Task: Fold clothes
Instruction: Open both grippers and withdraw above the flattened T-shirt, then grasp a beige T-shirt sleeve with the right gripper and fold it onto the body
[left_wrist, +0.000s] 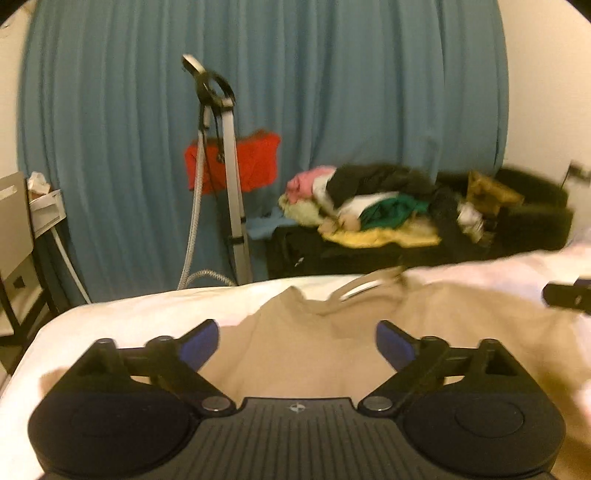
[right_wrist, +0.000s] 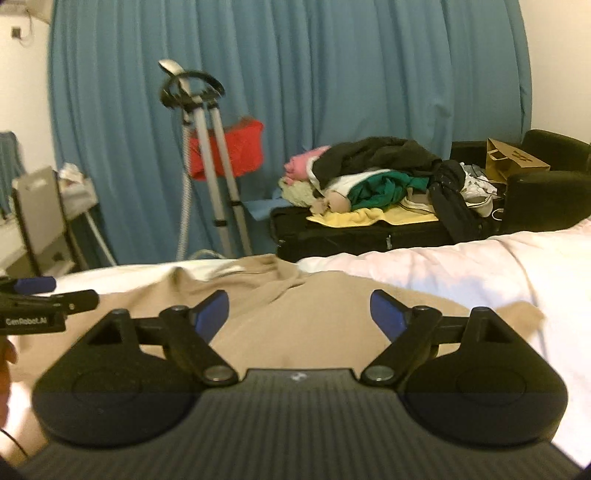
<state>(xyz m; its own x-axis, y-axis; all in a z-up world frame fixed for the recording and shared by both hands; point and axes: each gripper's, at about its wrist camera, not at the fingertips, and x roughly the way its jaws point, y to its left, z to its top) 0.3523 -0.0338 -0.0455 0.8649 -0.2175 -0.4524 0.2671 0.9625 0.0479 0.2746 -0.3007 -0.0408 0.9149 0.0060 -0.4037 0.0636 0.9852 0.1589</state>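
Right now both of your grippers hang over the shirt (left_wrist: 295, 350), a beige top spread across the white bed (left_wrist: 129, 317). Your left gripper (left_wrist: 297, 341) has its blue fingers (left_wrist: 201, 347) spread wide with nothing between them; only beige cloth shows in the gap below. Your right gripper (right_wrist: 298, 314) is the same: fingers (right_wrist: 386, 314) wide apart, gripping nothing, the shirt under them.

In the left view the shirt's neckline (left_wrist: 354, 291) lies at the far edge of the bed, slightly bunched, with a pale rim showing. The cloth runs off to the right, where the tip of your right gripper pokes in at the frame edge. This view is blurred, so finer folds are hard to read.

In the right view the shirt lies crumpled near the neck (right_wrist: 258, 273) and smoother toward you, and one corner (right_wrist: 524, 314) sticks out onto the white sheet at the right. Your left gripper shows at the left edge, just above the cloth.

Beyond the bed, a heap of clothes (right_wrist: 376, 177) sits on a black suitcase (right_wrist: 354, 236), with a brown paper bag (right_wrist: 513, 158) beside it. A garment steamer (right_wrist: 207, 147) stands before a blue curtain (right_wrist: 332, 74), and a red cloth (right_wrist: 240, 147) hangs behind its poles.
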